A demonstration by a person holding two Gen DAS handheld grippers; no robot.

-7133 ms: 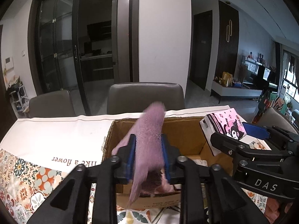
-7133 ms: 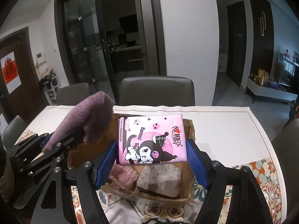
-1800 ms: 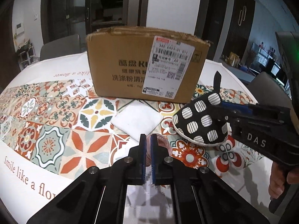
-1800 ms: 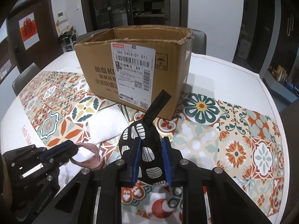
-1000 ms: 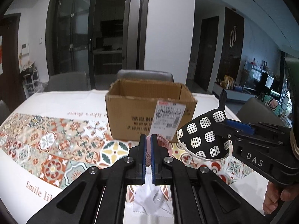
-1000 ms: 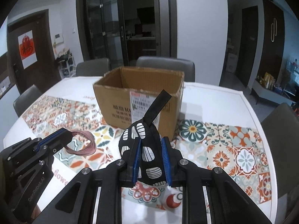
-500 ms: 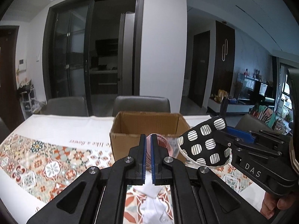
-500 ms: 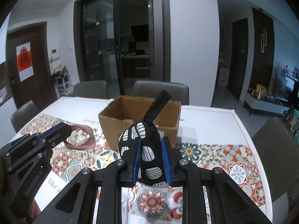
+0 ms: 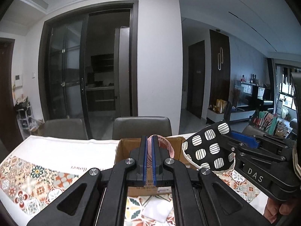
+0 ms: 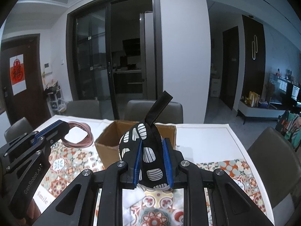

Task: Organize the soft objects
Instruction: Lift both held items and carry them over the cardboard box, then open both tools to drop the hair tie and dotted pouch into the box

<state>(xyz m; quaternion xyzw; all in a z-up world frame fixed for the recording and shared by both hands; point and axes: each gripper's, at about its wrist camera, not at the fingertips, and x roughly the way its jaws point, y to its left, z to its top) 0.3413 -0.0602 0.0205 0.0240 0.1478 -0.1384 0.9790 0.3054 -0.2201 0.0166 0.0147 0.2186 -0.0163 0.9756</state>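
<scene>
An open cardboard box (image 9: 124, 146) (image 10: 108, 146) stands on the patterned tablecloth. My left gripper (image 9: 148, 141) (image 10: 63, 128) is shut on a pink elastic band (image 9: 166, 147) (image 10: 82, 134) and holds it in the air at the box's near side. My right gripper (image 10: 152, 146) (image 9: 242, 141) is shut on a black pouch with white striped spots (image 10: 144, 146) (image 9: 208, 150), also held up in front of the box, its black strap pointing up. The box's inside is mostly hidden.
A white cloth (image 9: 160, 211) (image 10: 131, 197) lies on the tablecloth (image 9: 37, 179) in front of the box, under the grippers. Grey chairs (image 9: 142, 127) stand at the table's far side, another chair (image 10: 270, 150) at the right. Glass doors are behind.
Both grippers have risen with their loads and moved toward the box; its open top now sits lower in view and closer under the band and the pouch.
</scene>
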